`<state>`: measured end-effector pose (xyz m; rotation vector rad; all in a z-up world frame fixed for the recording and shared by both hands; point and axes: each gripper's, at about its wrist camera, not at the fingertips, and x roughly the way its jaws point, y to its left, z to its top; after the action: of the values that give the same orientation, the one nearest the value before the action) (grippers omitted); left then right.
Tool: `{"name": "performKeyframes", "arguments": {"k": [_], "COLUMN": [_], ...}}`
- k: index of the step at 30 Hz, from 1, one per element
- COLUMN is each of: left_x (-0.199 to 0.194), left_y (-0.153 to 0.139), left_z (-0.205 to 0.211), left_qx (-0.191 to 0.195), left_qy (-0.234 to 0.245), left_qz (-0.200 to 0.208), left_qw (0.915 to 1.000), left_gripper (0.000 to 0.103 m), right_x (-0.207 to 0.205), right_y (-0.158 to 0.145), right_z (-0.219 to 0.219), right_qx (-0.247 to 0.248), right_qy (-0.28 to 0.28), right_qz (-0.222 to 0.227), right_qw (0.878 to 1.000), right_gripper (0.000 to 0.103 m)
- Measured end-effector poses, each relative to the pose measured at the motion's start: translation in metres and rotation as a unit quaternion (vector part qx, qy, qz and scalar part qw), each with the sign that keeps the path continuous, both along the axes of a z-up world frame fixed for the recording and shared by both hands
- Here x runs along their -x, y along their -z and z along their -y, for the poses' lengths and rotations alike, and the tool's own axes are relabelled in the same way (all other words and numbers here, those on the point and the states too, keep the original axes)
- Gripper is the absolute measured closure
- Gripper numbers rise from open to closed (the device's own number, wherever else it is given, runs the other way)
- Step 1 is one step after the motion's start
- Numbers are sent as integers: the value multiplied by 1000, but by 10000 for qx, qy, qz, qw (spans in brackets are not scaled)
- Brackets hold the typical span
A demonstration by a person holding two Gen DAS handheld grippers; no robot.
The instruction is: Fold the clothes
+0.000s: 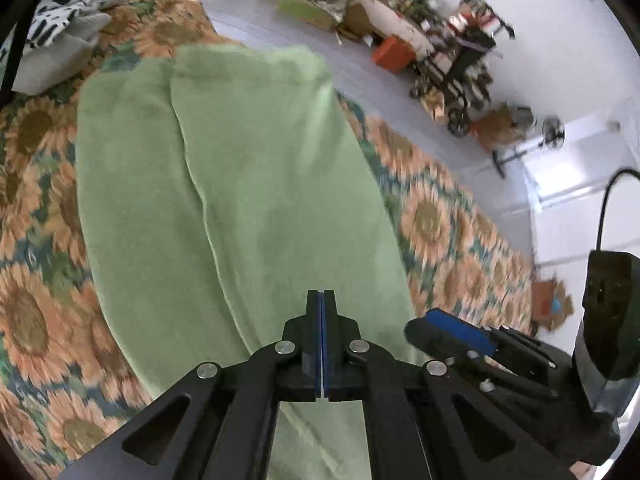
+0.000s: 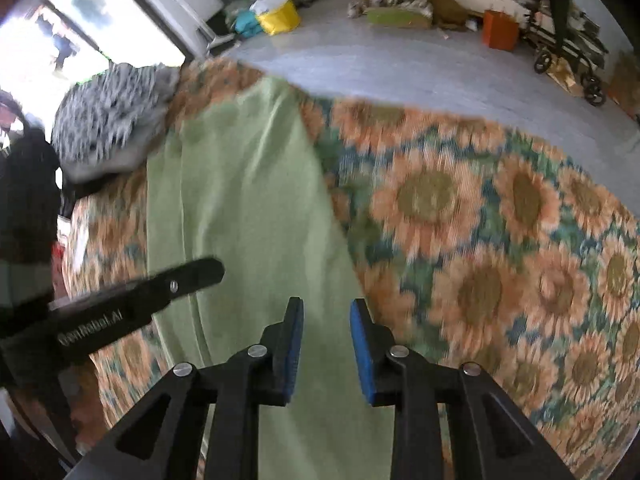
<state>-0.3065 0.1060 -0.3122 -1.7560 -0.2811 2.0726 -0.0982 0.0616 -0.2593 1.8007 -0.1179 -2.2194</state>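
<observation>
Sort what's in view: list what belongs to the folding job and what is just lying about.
Part of the job:
- green cloth spread on the sunflower bedspread
- left tongs, shut, nothing between them
- right tongs, open above the cloth

Just lying about:
- black-and-white spotted bundle
- yellow bag
- orange box
- wheeled cart

One green garment (image 1: 240,184); two grippers (image 1: 322,300).

The near end of the green cloth (image 1: 240,200) is hidden behind the left gripper (image 1: 322,300) and runs off the bottom edge. The sunflower bedspread (image 2: 480,208) is motion-blurred, and the spotted pile (image 2: 116,128) smears beyond telling what it is.
</observation>
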Motion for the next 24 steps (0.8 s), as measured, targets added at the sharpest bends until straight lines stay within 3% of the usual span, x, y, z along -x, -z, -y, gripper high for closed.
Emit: {"name": "performKeyframes", "arguments": {"k": [3,4,5,7,11,14,18,20,22,24], "left_x": [-10,-11,-13,-18,-45,-66,-85,-86,-90,-98], "left_y": [10,12,11,6,-16,-8,16,9,-3,-9], "left_z": [6,14,17,19,-8,-27,-14,-10,-20,-39], "left_qx": [57,-44,-96,-162,-254,23,154,199,145,23], "left_qy": [-69,-195,-274,-399,224,751,828,636,769,1036], "left_qz": [17,54,101,193,-26,35,181,273,138,103], "left_qw": [10000,9998,9995,9989,9994,9972,9963,9974,9968,9946], "left_gripper": [101,101,101,101,101,101,101,101,101,101], "right_x": [3,4,4,2,-20,-32,-41,-42,-43,-50], "right_y": [21,22,21,15,-2,6,19,20,15,5], "right_z": [-10,-17,-25,-34,-25,-21,-30,-39,-48,-49], "right_qx": [-361,-428,-428,-291,-132,-106,-253,-313,-246,-213], "right_qy": [183,349,522,758,431,324,475,631,765,741], "right_qz": [82,59,65,131,-50,98,175,219,241,159], "right_qw": [9991,9985,9977,9966,9990,9994,9984,9973,9965,9969], "right_gripper": [83,80,84,77,77,79,83,85,78,78]}}
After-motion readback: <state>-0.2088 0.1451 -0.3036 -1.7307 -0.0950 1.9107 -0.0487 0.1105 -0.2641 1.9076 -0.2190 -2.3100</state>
